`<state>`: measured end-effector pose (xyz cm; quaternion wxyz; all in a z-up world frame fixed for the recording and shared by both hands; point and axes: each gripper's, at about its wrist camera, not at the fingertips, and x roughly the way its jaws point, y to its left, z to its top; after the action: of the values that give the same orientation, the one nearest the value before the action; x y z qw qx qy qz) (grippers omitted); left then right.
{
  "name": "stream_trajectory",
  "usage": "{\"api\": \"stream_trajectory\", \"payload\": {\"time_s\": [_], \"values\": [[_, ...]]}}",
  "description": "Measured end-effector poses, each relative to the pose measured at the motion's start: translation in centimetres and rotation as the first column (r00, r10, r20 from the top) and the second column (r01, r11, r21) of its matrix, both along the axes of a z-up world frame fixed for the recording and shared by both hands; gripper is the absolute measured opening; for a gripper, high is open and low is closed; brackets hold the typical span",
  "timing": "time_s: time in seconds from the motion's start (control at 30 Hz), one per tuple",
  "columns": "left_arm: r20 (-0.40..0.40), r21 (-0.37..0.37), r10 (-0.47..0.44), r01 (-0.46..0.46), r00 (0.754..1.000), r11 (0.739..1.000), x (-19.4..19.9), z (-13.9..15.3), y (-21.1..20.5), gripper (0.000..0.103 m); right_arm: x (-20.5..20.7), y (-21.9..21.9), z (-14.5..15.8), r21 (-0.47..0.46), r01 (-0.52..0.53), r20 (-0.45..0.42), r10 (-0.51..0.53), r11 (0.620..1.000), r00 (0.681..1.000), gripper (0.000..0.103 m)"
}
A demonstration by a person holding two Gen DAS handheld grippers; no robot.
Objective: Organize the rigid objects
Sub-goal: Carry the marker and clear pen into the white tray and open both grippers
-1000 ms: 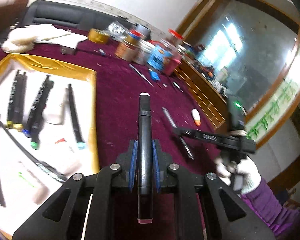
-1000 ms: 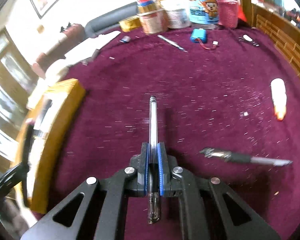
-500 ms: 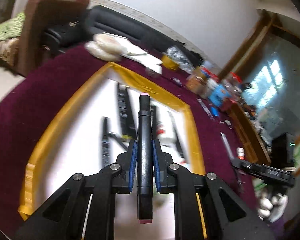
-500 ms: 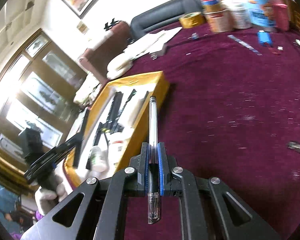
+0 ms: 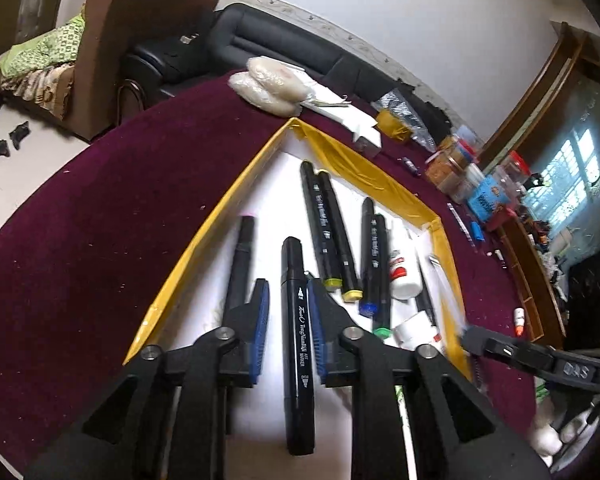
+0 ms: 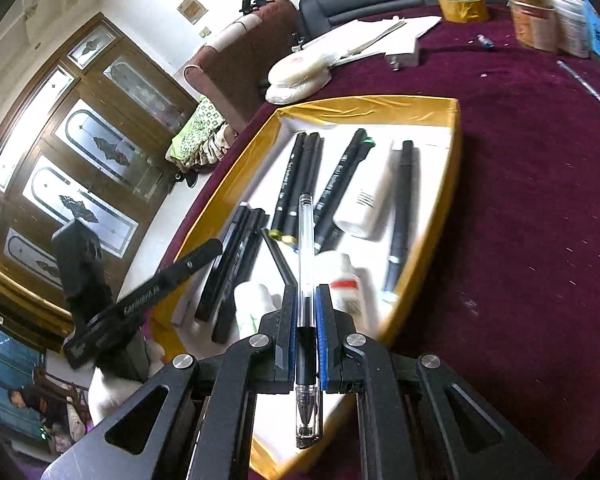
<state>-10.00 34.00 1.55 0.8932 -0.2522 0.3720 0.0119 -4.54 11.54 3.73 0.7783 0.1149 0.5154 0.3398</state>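
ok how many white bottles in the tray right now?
3, all in the tray: one bottle mid-tray, a red-labelled one just past the right gripper, a green-marked one to its left. Others may hide under the grippers.

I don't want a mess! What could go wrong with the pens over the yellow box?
The left gripper is open around the black marker; lifting away crooked might drag it. The right gripper holds the clear pen over a crowded tray, so it may land across a white bottle and roll.
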Motion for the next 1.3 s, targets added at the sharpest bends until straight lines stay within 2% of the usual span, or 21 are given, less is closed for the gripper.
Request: {"api": "stream_trajectory", "payload": {"time_s": [0.27,0.33,0.4,0.53,0.73,0.87,1.07,1.3], "values": [[0.069,-0.056,-0.026,0.030,0.997,0.998,-1.9,1.2,0.3,0.042,3.4,4.4,0.1,-0.051,0.029,0.000,-0.029,0.998,1.000,0.008],[0.083,-0.050,-0.027,0.031,0.996,0.998,-2.4,1.6,0.5,0.055,4.6,5.3,-0.1,-0.069,0.050,0.002,-0.050,0.996,0.999,0.008],[0.091,-0.025,-0.014,0.016,0.996,1.000,-2.8,1.9,0.8,0.056,5.6,6.2,-0.3,-0.092,0.063,0.002,-0.063,0.994,0.998,0.008],[0.084,-0.022,0.010,-0.008,0.996,1.000,-3.3,1.8,1.8,0.057,7.4,7.4,-0.9,-0.133,0.127,0.007,-0.128,0.983,0.992,0.008],[0.074,-0.022,0.016,-0.014,0.997,1.000,-3.4,1.6,2.1,0.060,6.1,6.7,0.2,-0.136,0.145,0.067,-0.137,0.980,0.988,0.009],[0.057,0.029,0.024,-0.026,0.998,0.999,-3.2,2.2,1.0,0.063,4.2,5.2,1.7,-0.136,0.145,0.135,-0.127,0.980,0.983,0.017],[0.063,0.206,0.041,-0.053,0.997,0.977,-3.4,3.8,-2.0,0.073,0.0,1.5,3.4,-0.125,0.183,0.253,-0.147,0.975,0.956,0.032],[0.030,0.272,0.018,-0.026,0.999,0.962,-3.3,4.5,-5.2,0.073,-2.7,-1.6,4.1,-0.152,0.217,0.326,-0.158,0.964,0.932,0.041]]}}
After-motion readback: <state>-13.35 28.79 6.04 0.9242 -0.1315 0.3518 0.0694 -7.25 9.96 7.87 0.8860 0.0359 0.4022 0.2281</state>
